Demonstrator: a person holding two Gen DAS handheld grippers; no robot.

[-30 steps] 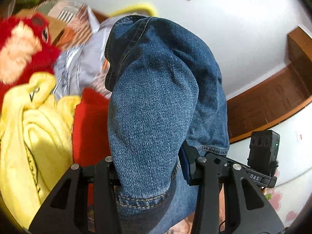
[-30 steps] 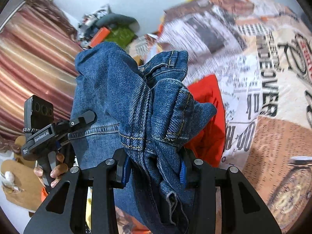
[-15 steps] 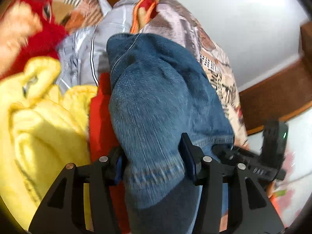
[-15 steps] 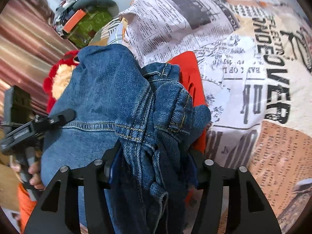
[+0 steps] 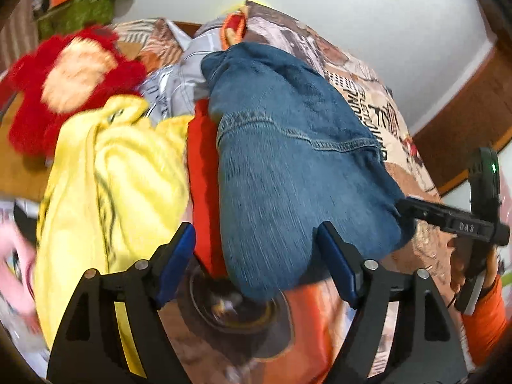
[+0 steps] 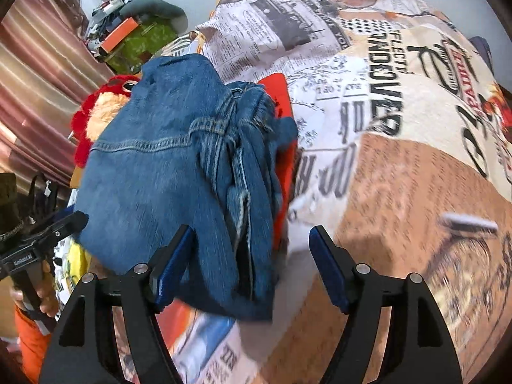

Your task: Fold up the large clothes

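Newsprint-patterned bedspread point(image 6: 400, 166) covers the work surface in cream, black and rust-brown blocks with large lettering; white wall behind, wood trim at right in the left wrist view

Left gripper point(image 5: 256, 249): jaws spread wide, blue pads apart, nothing pinched. The near end of the folded jeans point(image 5: 288, 166) lies between the pads without being clamped; motion blur, so contact with the right pad is unclear

Right gripper point(image 6: 251, 249): jaws likewise spread. The bunched, layered edge of the jeans point(image 6: 166, 172) sits just ahead of the left pad and partly in the gap, not gripped

Jeans rest as a folded bundle on the bedspread, seam stitching visible across the top panel. Beneath and beside them, a red-orange garment point(image 5: 203, 176) shows at the edge in both views

Outward, left wrist view: yellow garment point(image 5: 112, 172) just beside the red-orange one; red plush toy point(image 5: 64, 83) with a peach face farther back; grey-white striped cloth point(image 5: 182, 86) between the toy and the jeans. Green item with an orange strip point(image 5: 76, 3) at far top left

Right wrist view: pink-brown curtain point(image 6: 35, 89) along the left edge; the green item point(image 6: 140, 38) near the wall

Each view shows the other gripper at its margin, held by a hand in an orange sleeve
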